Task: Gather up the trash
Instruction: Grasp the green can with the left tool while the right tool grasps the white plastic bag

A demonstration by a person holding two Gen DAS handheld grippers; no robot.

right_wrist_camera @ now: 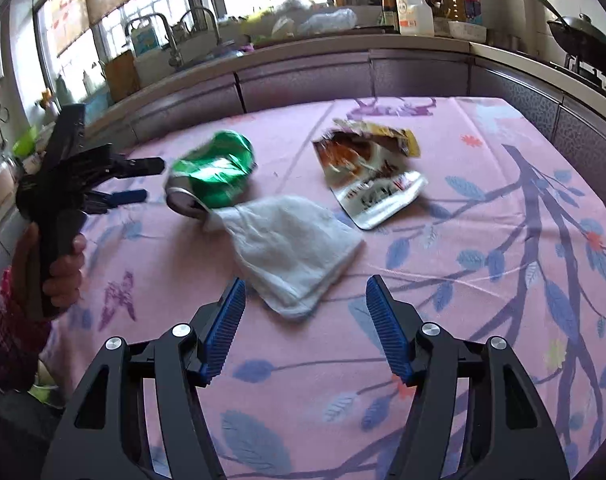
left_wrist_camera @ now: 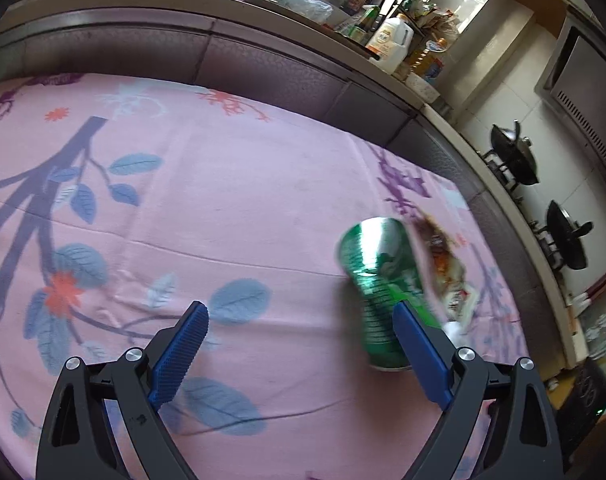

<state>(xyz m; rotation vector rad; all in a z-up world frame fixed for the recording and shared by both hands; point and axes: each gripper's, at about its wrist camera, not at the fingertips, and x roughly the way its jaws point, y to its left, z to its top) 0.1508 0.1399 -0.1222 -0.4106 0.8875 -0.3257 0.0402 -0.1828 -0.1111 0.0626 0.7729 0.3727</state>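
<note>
Trash lies in a small cluster on the counter [right_wrist_camera: 483, 208], which wears a pink cloth printed with blue leaves and purple branches. 3 pieces show in the right wrist view: a dented green can [right_wrist_camera: 213, 174] on its side, a crumpled white tissue [right_wrist_camera: 295, 248] whose narrow end touches the can's silver mouth, and a torn foil snack wrapper [right_wrist_camera: 369, 176] just beside the tissue, farther from the camera.

In that view the left hand-held gripper [right_wrist_camera: 141, 182] is held at the left by a hand [right_wrist_camera: 65, 268], its 2 blue-padded fingers spread apart and pointing at the can, close to it; whether a pad touches the can I cannot tell. From the left wrist view the same hand-held gripper [left_wrist_camera: 299, 320] stands wide open, the green can [left_wrist_camera: 377, 280] blurred and lying outside the gap, partly behind the right finger [left_wrist_camera: 419, 354]. The snack wrapper [left_wrist_camera: 443, 264] sits just past the can, with a bit of the tissue [left_wrist_camera: 457, 330] peeping beside that finger.

The right hand-held gripper [right_wrist_camera: 305, 300] is released too, its fingers parted over the cloth with the near corner of the tissue between and just ahead of the tips, grasping nothing.

Behind, a kitchen worktop carries a white jug [right_wrist_camera: 413, 12] and bottles, and a wok [right_wrist_camera: 587, 46] sits on the stove.
</note>
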